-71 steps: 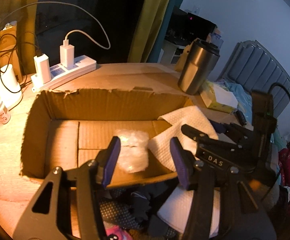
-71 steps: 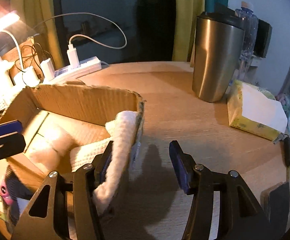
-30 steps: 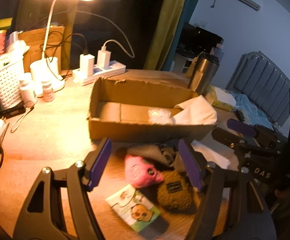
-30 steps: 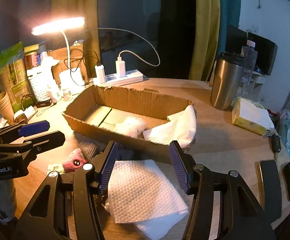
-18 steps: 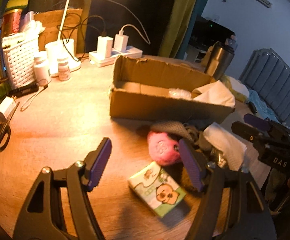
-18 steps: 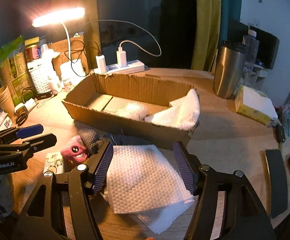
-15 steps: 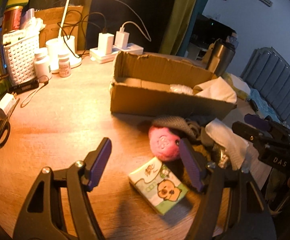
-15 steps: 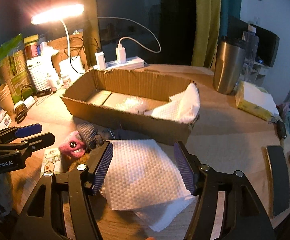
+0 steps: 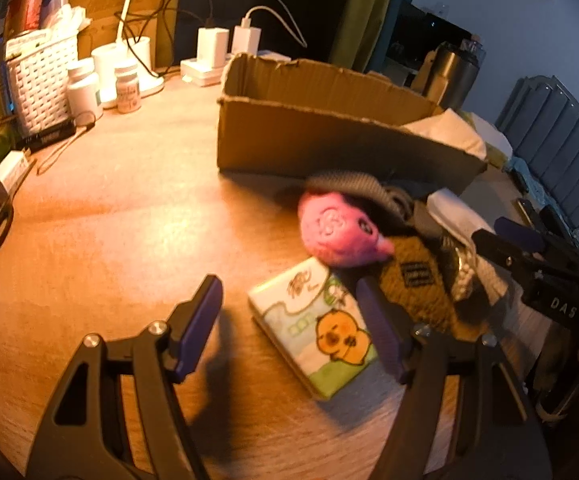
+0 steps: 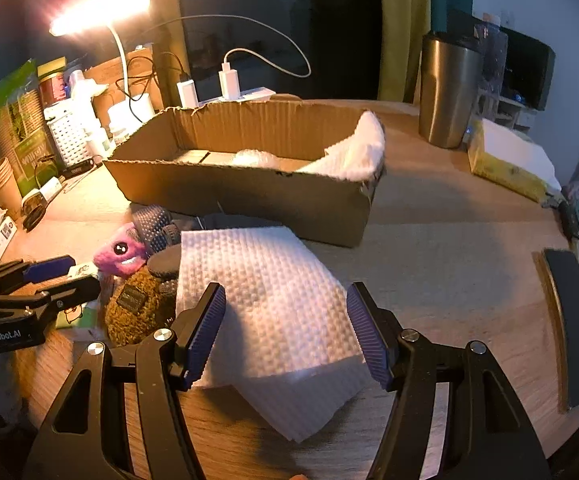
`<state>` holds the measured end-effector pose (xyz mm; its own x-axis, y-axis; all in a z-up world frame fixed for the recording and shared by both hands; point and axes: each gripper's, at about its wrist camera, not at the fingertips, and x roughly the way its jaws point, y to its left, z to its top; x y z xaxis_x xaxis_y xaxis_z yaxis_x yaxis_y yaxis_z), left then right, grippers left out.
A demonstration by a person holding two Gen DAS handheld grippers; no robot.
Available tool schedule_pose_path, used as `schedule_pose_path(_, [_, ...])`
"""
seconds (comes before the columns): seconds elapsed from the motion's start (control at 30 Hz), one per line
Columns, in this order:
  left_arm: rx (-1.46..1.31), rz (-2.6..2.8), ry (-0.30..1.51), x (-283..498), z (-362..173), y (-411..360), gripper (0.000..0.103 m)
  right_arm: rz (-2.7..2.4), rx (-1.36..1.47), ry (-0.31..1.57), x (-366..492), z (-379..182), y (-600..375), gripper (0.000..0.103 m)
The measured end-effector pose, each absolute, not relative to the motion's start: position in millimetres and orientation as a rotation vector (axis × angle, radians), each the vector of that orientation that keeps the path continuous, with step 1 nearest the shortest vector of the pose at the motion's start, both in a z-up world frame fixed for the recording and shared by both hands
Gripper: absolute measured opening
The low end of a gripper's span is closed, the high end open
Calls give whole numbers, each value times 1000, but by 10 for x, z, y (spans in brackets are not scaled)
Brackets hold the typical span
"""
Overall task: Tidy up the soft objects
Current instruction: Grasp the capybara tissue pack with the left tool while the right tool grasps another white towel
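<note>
Both grippers hang low over the pile of soft things in front of the cardboard box (image 10: 249,184), which sits mid-frame in both views and already has a white cloth (image 10: 353,156) draped over its right end. My left gripper (image 9: 293,324) is partly open and holds nothing; its jaws have just been opening further, and the tissue pack (image 9: 315,328) lies flat on the surface between them, crowded toward the right pad, with no pad pressing on it. My right gripper (image 10: 287,328) is also partly open and empty, its jaws having widened a moment ago; they straddle the near part of the folded white towel (image 10: 265,292), lower centre of the right wrist view. The pink plush (image 9: 339,230) and brown knitted item (image 9: 413,280) touch each other just beyond the pack. Step in hand, as I judge it: two pickups for the box. For the pack, I should shift the left gripper rightward to centre it, then close across its width. For the towel, I should press the pads down to the surface and pinch several layers, or only the top sheet may lift and unfold.
</note>
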<state>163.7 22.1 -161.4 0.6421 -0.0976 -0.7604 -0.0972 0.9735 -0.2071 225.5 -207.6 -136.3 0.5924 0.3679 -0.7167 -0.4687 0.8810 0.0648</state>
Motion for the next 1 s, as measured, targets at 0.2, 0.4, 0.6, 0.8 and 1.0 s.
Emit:
schedule_pose_path(0.2, [-233,7,902,1621,-1646,174,78,505,-107,806,2271,-1406,-2102,67])
schedule_pose_path(0.4, [-166,27,911,1613,-1666,71,79,533,-56,819,2275,-1445,-2164,67])
schedule_pose_path(0.6, [-139,12,911,1593,-1668,39,70,549,-91,772,2178,-1384,-2134,35])
schedule_pose_path(0.8, [-145,-7,901,1560,-1655,13,50,525,-76,724,2137,-1282,-2234,18])
schedule_pose_path(1.0, [-152,-25,871,1507,-1574,-4,50,525,-73,681,2070,-1147,-2290,13])
